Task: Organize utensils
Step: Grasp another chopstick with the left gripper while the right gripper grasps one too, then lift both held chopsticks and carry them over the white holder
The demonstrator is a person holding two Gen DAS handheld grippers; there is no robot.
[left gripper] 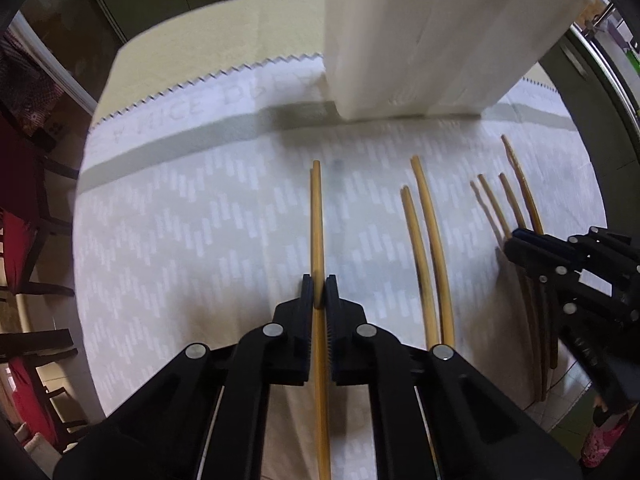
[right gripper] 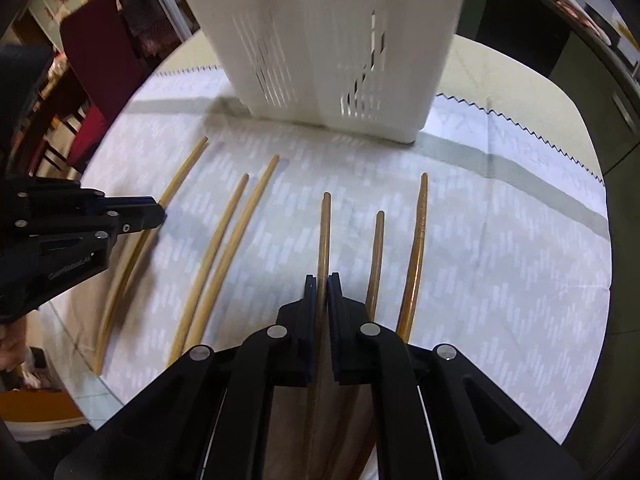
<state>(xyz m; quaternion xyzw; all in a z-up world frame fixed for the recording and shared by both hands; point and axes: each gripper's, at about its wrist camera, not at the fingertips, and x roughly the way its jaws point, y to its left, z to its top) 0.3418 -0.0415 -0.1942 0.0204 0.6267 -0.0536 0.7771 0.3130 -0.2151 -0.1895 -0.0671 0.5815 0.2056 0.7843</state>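
Left tongs [left gripper: 319, 290]: jaws nearly together, pads pinching a light bamboo chopstick [left gripper: 317, 216] w/ no gap either side. The stick runs straight fwd between the pads, its tip toward the white slotted holder [left gripper: 420, 40].

Right tongs [right gripper: 322, 289]: also closed tight, clamped on a darker brown chopstick [right gripper: 325, 232] that passes between the pads lengthwise. Whether either stick is off the cloth or touching it, can't tell.

Rest of the utensils lie on the patterned white cloth [right gripper: 520, 240] over the worktop [right gripper: 500, 76]: a pale pair [right gripper: 232, 240] between the two tongs, two more dark sticks [right gripper: 416, 240] just right of the right tongs' stick. All roughly parallel, tips toward the holder.

Holder stands upright at the far side of the cloth, apart from the stick tips. Left-wrist view is blurred.
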